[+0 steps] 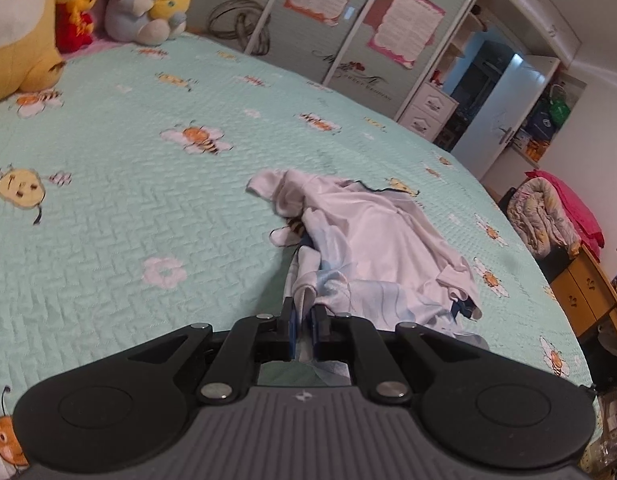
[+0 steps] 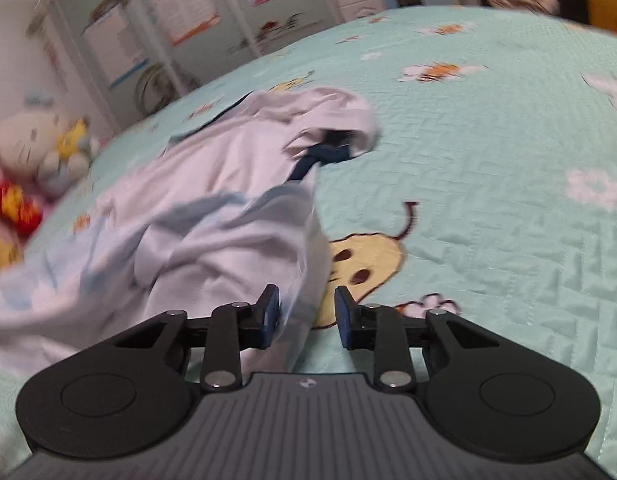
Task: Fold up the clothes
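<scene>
Left claw (image 1: pixel 304 314) pinched nearly closed on a fold of the shirt (image 1: pixel 372 240), blue pads clamping pale cloth at its near end; stretching from there away and to the right across the bedspread (image 1: pixel 148 200), long axis running from the claw toward the far rumpled end, dark blue trim peeking out at the edges; lying crumpled, white with faint blue print. Right claw (image 2: pixel 307 312) parted wide, gripping nothing, one fingertip (image 2: pixel 268 312) just beside the shirt's (image 2: pixel 212 216) near edge, the other over the bedspread's (image 2: pixel 488 200) yellow cartoon face; blurred here, so touching or not cannot be told. Beyond: plush toys (image 1: pixel 144 0) at the far side of the bed; wardrobe doors (image 1: pixel 348 20) with posters behind.
</scene>
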A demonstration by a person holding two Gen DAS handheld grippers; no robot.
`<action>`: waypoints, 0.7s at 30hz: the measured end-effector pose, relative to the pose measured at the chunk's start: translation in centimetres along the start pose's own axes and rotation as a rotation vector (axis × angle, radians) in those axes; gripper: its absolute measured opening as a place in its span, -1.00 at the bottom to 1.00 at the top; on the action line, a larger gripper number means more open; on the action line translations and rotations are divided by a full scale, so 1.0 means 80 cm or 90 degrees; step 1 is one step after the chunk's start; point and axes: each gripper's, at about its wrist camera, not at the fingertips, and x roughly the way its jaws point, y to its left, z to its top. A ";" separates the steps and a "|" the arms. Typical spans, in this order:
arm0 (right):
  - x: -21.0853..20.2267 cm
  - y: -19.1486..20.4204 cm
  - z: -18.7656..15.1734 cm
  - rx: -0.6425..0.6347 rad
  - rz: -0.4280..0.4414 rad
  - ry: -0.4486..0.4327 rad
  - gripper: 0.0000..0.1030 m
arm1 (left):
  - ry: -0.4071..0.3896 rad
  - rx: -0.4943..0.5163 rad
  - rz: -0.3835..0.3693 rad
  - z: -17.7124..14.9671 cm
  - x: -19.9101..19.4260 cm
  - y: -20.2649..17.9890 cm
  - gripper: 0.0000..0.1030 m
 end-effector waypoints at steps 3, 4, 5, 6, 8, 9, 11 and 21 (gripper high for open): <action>0.005 -0.011 0.004 0.031 0.016 0.014 -0.40 | 0.011 -0.001 0.011 -0.005 0.005 0.003 -0.89; 0.008 -0.011 0.004 0.033 0.022 0.018 -0.40 | 0.015 -0.002 0.012 -0.006 0.007 0.004 -0.89; 0.010 -0.011 0.004 0.035 0.026 0.021 -0.41 | 0.019 -0.003 0.014 -0.008 0.009 0.004 -0.89; 0.013 -0.011 0.004 0.038 0.030 0.025 -0.48 | 0.023 -0.002 0.015 -0.009 0.011 0.003 -0.88; 0.018 -0.011 0.004 0.043 0.039 0.031 -0.90 | 0.029 0.004 0.018 -0.012 0.013 0.002 -0.88; 0.016 -0.011 0.006 0.038 0.039 0.030 -0.98 | 0.030 0.005 0.018 -0.012 0.013 0.001 -0.88; 0.009 -0.011 0.010 0.023 0.033 0.018 -0.98 | 0.029 0.007 0.017 -0.011 0.010 0.001 -0.88; -0.116 -0.022 0.058 -0.088 -0.047 -0.171 -0.99 | 0.004 0.030 0.007 -0.005 -0.028 -0.003 -0.87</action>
